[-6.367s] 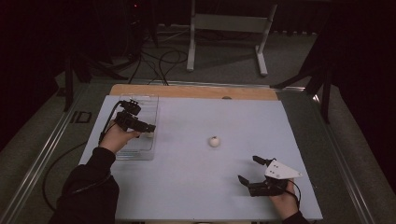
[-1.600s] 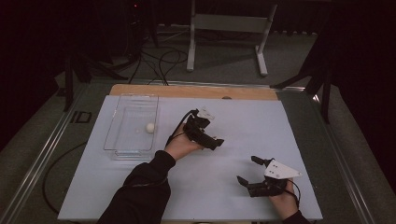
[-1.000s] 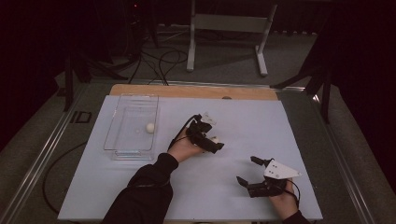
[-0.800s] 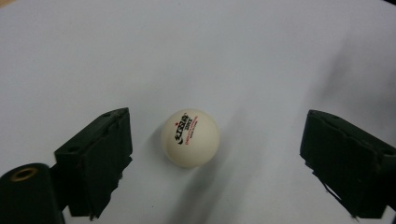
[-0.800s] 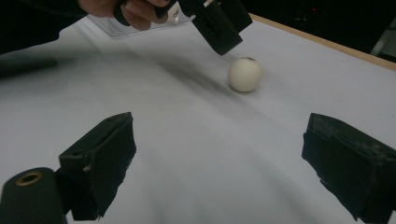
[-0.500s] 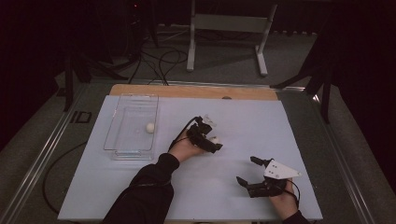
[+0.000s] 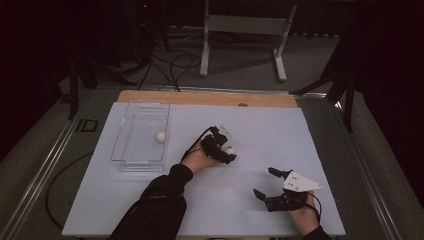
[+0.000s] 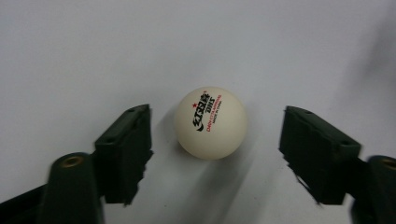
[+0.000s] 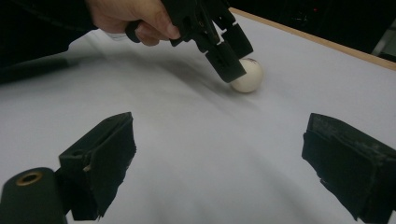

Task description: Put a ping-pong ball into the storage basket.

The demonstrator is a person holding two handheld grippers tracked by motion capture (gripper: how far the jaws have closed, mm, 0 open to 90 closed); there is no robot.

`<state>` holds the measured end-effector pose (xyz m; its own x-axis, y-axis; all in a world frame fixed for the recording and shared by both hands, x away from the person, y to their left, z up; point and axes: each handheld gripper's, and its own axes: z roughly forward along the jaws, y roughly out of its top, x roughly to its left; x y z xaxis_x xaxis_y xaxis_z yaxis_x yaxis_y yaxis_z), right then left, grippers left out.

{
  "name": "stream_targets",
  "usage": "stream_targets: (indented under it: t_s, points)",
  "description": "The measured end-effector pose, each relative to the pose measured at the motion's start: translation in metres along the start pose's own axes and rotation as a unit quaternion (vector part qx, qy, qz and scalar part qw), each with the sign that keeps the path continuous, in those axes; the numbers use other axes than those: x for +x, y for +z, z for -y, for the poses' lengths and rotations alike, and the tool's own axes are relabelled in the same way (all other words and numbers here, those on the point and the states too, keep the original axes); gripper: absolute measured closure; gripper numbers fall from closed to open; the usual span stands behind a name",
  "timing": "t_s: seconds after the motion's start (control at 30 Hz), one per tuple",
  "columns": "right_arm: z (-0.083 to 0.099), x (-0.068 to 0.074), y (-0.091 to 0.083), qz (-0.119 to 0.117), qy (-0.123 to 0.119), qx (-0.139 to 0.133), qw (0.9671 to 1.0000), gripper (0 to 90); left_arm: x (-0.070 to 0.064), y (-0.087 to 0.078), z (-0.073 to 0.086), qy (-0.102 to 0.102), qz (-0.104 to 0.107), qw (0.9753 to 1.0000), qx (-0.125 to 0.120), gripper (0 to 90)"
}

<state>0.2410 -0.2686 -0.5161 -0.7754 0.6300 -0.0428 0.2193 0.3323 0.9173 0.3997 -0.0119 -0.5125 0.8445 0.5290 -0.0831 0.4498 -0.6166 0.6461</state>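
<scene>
While the left hand-held gripper (image 8: pixel 212 154) stands released, its two black jaws spread to either side of a white ping-pong ball (image 8: pixel 210 122) without touching it, the ball rests on the pale worktop (image 8: pixel 93 46) near its middle. In the high view the same left hand-held gripper (image 7: pixel 227 152) reaches in over the ball (image 7: pixel 230 149), with the person's left hand (image 7: pixel 200 159) and dark sleeve behind it. The right hand-held gripper (image 7: pixel 267 183) lies idle near the worktop's front right, its jaws also parted and holding nothing. To the left stands a clear plastic tray (image 7: pixel 125 162) containing a second white ball (image 7: pixel 160 136). The step in hand appears to be the grasp of the loose ball for transfer to the tray. The next move calls for closing the jaws evenly about the ball's widest part, gently enough that the light, smooth sphere does not squirt out, then lifting it clear.
</scene>
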Motion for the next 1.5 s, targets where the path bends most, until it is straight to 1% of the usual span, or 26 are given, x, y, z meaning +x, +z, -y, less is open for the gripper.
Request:
stream_targets:
  t_s: [0.03, 0.07, 0.13, 0.2, 0.27, 0.3, 0.47, 0.5, 0.57, 0.6, 0.63, 0.67, 0.7, 0.73, 0.77, 0.83, 0.87, 1.0, 1.03, 1.1, 1.13, 1.3, 1.33, 1.37, 1.47, 1.5]
  points:
    - [0.0, 0.0, 0.0, 0.0, 0.0, 0.0, 1.0, 9.4, 0.0, 0.001, 0.0, -0.002, 0.004, 1.0, 0.0, 30.1]
    - [0.0, 0.0, 0.0, -0.001, 0.001, 0.001, 1.0, 9.4, 0.0, 0.001, 0.0, 0.0, 0.001, 1.0, 0.002, 30.4]
    - [0.0, 0.0, 0.0, -0.002, 0.0, 0.003, 1.0, 9.4, 0.0, 0.003, 0.001, -0.003, 0.005, 1.0, 0.004, 33.3]
    - [0.0, 0.0, 0.0, -0.002, 0.001, 0.002, 1.0, 9.4, 0.0, 0.005, 0.001, -0.003, 0.003, 0.9999, 0.01, 35.1]
    - [0.0, 0.0, 0.0, -0.002, 0.0, 0.001, 1.0, 9.4, 0.001, 0.007, 0.001, -0.005, 0.001, 0.9999, 0.009, 35.7]
    - [0.0, 0.0, 0.0, -0.002, 0.0, 0.001, 1.0, 9.4, 0.001, 0.007, 0.001, -0.005, 0.001, 0.9999, 0.009, 37.7]
    - [0.0, 0.0, 0.0, -0.002, 0.002, 0.001, 1.0, 9.4, 0.0, 0.009, 0.001, -0.002, -0.003, 1.0, 0.008, 39.5]
    - [0.0, 0.0, 0.001, -0.003, 0.002, 0.001, 1.0, 9.4, 0.0, 0.01, 0.0, -0.001, -0.002, 1.0, 0.008, 41.0]
    - [0.0, 0.0, 0.001, -0.003, 0.003, 0.002, 1.0, 9.4, 0.0, 0.011, 0.0, -0.001, -0.002, 0.9999, 0.01, 41.0]
    - [0.001, 0.0, 0.001, -0.003, 0.002, 0.001, 1.0, 9.4, 0.0, 0.011, 0.0, -0.002, 0.002, 0.9999, 0.011, 41.6]
    - [0.0, 0.0, 0.0, -0.003, 0.002, 0.002, 1.0, 9.4, 0.0, 0.012, 0.0, 0.0, 0.001, 0.9999, 0.013, 44.8]
    - [0.0, 0.0, 0.0, -0.003, 0.002, 0.002, 1.0, 9.4, 0.0, 0.012, 0.0, -0.002, 0.003, 0.9999, 0.013, 44.8]
    - [0.0, 0.0, 0.0, -0.002, 0.002, 0.0, 1.0, 9.4, 0.0, 0.013, 0.0, -0.002, 0.002, 0.9999, 0.014, 48.0]
    - [0.0, 0.0, 0.0, -0.002, 0.002, 0.0, 1.0, 9.4, 0.0, 0.013, 0.0, -0.002, 0.002, 0.9999, 0.014, 48.0]
    - [0.0, 0.0, 0.0, -0.002, 0.002, 0.0, 1.0, 9.4, 0.0, 0.012, 0.0, -0.002, 0.006, 0.9999, 0.013, 51.0]
    - [0.001, 0.0, 0.0, -0.003, 0.003, 0.001, 1.0, 9.4, -0.001, 0.012, 0.0, 0.002, 0.004, 0.9999, 0.011, 51.7]
    - [0.001, 0.0, 0.0, -0.003, 0.003, 0.001, 1.0, 9.4, -0.001, 0.011, -0.001, 0.002, 0.008, 0.9999, 0.013, 51.7]
    - [0.0, 0.0, 0.001, -0.003, 0.003, 0.0, 1.0, 9.4, -0.002, 0.009, -0.002, 0.007, 0.012, 0.9998, 0.015, 52.1]
    - [0.001, 0.0, 0.001, -0.003, 0.003, 0.001, 1.0, 9.4, -0.002, 0.007, -0.002, 0.007, 0.016, 0.9997, 0.016, 52.1]
    - [0.0, 0.0, 0.001, -0.003, 0.002, 0.001, 1.0, 9.4, -0.003, 0.006, -0.003, 0.008, 0.013, 0.9997, 0.019, 52.1]
    - [0.0, 0.0, 0.001, -0.003, 0.002, 0.001, 1.0, 9.4, -0.003, 0.005, -0.003, 0.01, 0.018, 0.9996, 0.021, 52.1]
    - [0.0, 0.0, 0.0, -0.002, 0.002, 0.0, 1.0, 9.4, -0.005, 0.002, -0.003, 0.02, 0.024, 0.9992, 0.027, 52.2]
    - [0.0, 0.0, 0.001, -0.002, 0.002, 0.0, 1.0, 9.4, -0.007, 0.0, -0.003, 0.026, 0.025, 0.9989, 0.029, 52.2]
    - [0.0, 0.0, 0.001, -0.003, 0.002, 0.0, 1.0, 9.4, -0.007, -0.001, -0.003, 0.026, 0.025, 0.9989, 0.03, 52.2]
    - [0.0, 0.0, 0.001, -0.003, 0.002, 0.001, 1.0, 9.4, -0.009, -0.003, -0.003, 0.032, 0.032, 0.9984, 0.034, 52.2]
    - [0.0, 0.0, 0.001, -0.002, 0.002, 0.001, 1.0, 9.4, -0.01, -0.004, -0.003, 0.035, 0.03, 0.9983, 0.037, 52.3]
